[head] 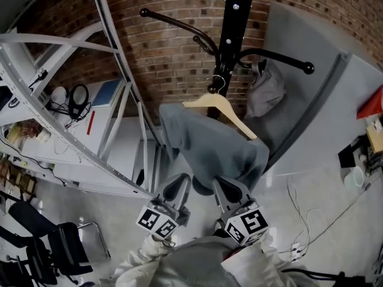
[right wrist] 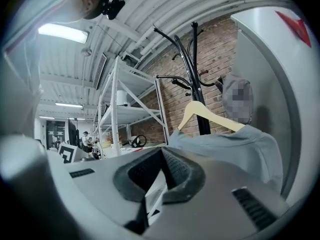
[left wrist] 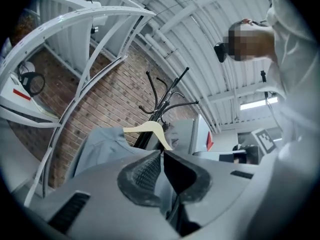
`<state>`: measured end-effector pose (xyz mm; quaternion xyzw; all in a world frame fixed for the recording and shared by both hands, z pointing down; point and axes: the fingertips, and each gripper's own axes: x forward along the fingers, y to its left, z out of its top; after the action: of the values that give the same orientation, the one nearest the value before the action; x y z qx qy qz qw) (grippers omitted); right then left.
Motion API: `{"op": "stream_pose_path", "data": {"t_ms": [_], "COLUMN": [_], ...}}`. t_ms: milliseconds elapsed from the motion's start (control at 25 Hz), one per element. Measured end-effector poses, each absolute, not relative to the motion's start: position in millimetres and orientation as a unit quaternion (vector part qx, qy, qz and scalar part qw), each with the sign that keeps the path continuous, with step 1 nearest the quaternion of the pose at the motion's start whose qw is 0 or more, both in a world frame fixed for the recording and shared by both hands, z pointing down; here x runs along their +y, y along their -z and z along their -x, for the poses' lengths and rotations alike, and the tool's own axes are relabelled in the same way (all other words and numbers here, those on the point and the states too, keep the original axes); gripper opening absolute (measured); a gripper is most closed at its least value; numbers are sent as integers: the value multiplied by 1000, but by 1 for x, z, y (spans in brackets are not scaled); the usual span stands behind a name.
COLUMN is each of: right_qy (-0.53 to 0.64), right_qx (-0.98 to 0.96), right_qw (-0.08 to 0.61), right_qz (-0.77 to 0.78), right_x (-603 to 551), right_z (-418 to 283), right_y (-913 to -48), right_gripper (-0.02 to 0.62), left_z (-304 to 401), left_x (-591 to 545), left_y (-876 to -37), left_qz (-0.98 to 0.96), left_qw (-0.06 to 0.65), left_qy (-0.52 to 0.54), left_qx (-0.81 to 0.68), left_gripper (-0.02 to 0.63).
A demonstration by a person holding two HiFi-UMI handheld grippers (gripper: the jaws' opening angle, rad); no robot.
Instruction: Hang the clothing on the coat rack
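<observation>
A black coat rack [head: 230,28] stands against the brick wall. A wooden hanger [head: 221,109] hangs by its hook close to the pole. A grey garment [head: 209,145] drapes over the hanger's left side, and the right arm of the hanger is bare. My left gripper [head: 178,183] and right gripper [head: 226,184] sit side by side just under the garment's hem. In the left gripper view the left gripper [left wrist: 161,154] has its pads tip to tip, with the garment [left wrist: 102,146] beyond them. The right gripper [right wrist: 161,151] is shut too, with the garment [right wrist: 235,146] off to its right. I see no cloth clamped in either.
White metal shelving [head: 72,100] with headphones [head: 79,97] fills the left. A grey panel [head: 311,100] leans at the right of the rack, and a grey bag [head: 266,88] hangs from a rack arm. A black chair [head: 54,244] stands at the lower left, and cables [head: 311,220] lie on the floor.
</observation>
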<state>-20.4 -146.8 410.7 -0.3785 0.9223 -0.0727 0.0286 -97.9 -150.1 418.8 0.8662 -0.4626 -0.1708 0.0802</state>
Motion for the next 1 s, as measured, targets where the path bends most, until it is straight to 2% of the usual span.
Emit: {"op": "stream_pose_path", "data": {"t_ms": [480, 1000], "right_qy": [73, 68], "right_qx": [902, 893], "right_qw": [24, 2], "right_qz": [425, 446], "right_x": [-71, -26], "right_z": [34, 27], "right_y": [-414, -421], "right_gripper": [25, 25], "left_z": [108, 90], "left_x": [-84, -40], "left_y": [-420, -434], "left_qz": [-877, -887], "left_qw": [29, 44], "left_qy": [97, 70], "left_qx": [-469, -455], "left_gripper": [9, 9]}}
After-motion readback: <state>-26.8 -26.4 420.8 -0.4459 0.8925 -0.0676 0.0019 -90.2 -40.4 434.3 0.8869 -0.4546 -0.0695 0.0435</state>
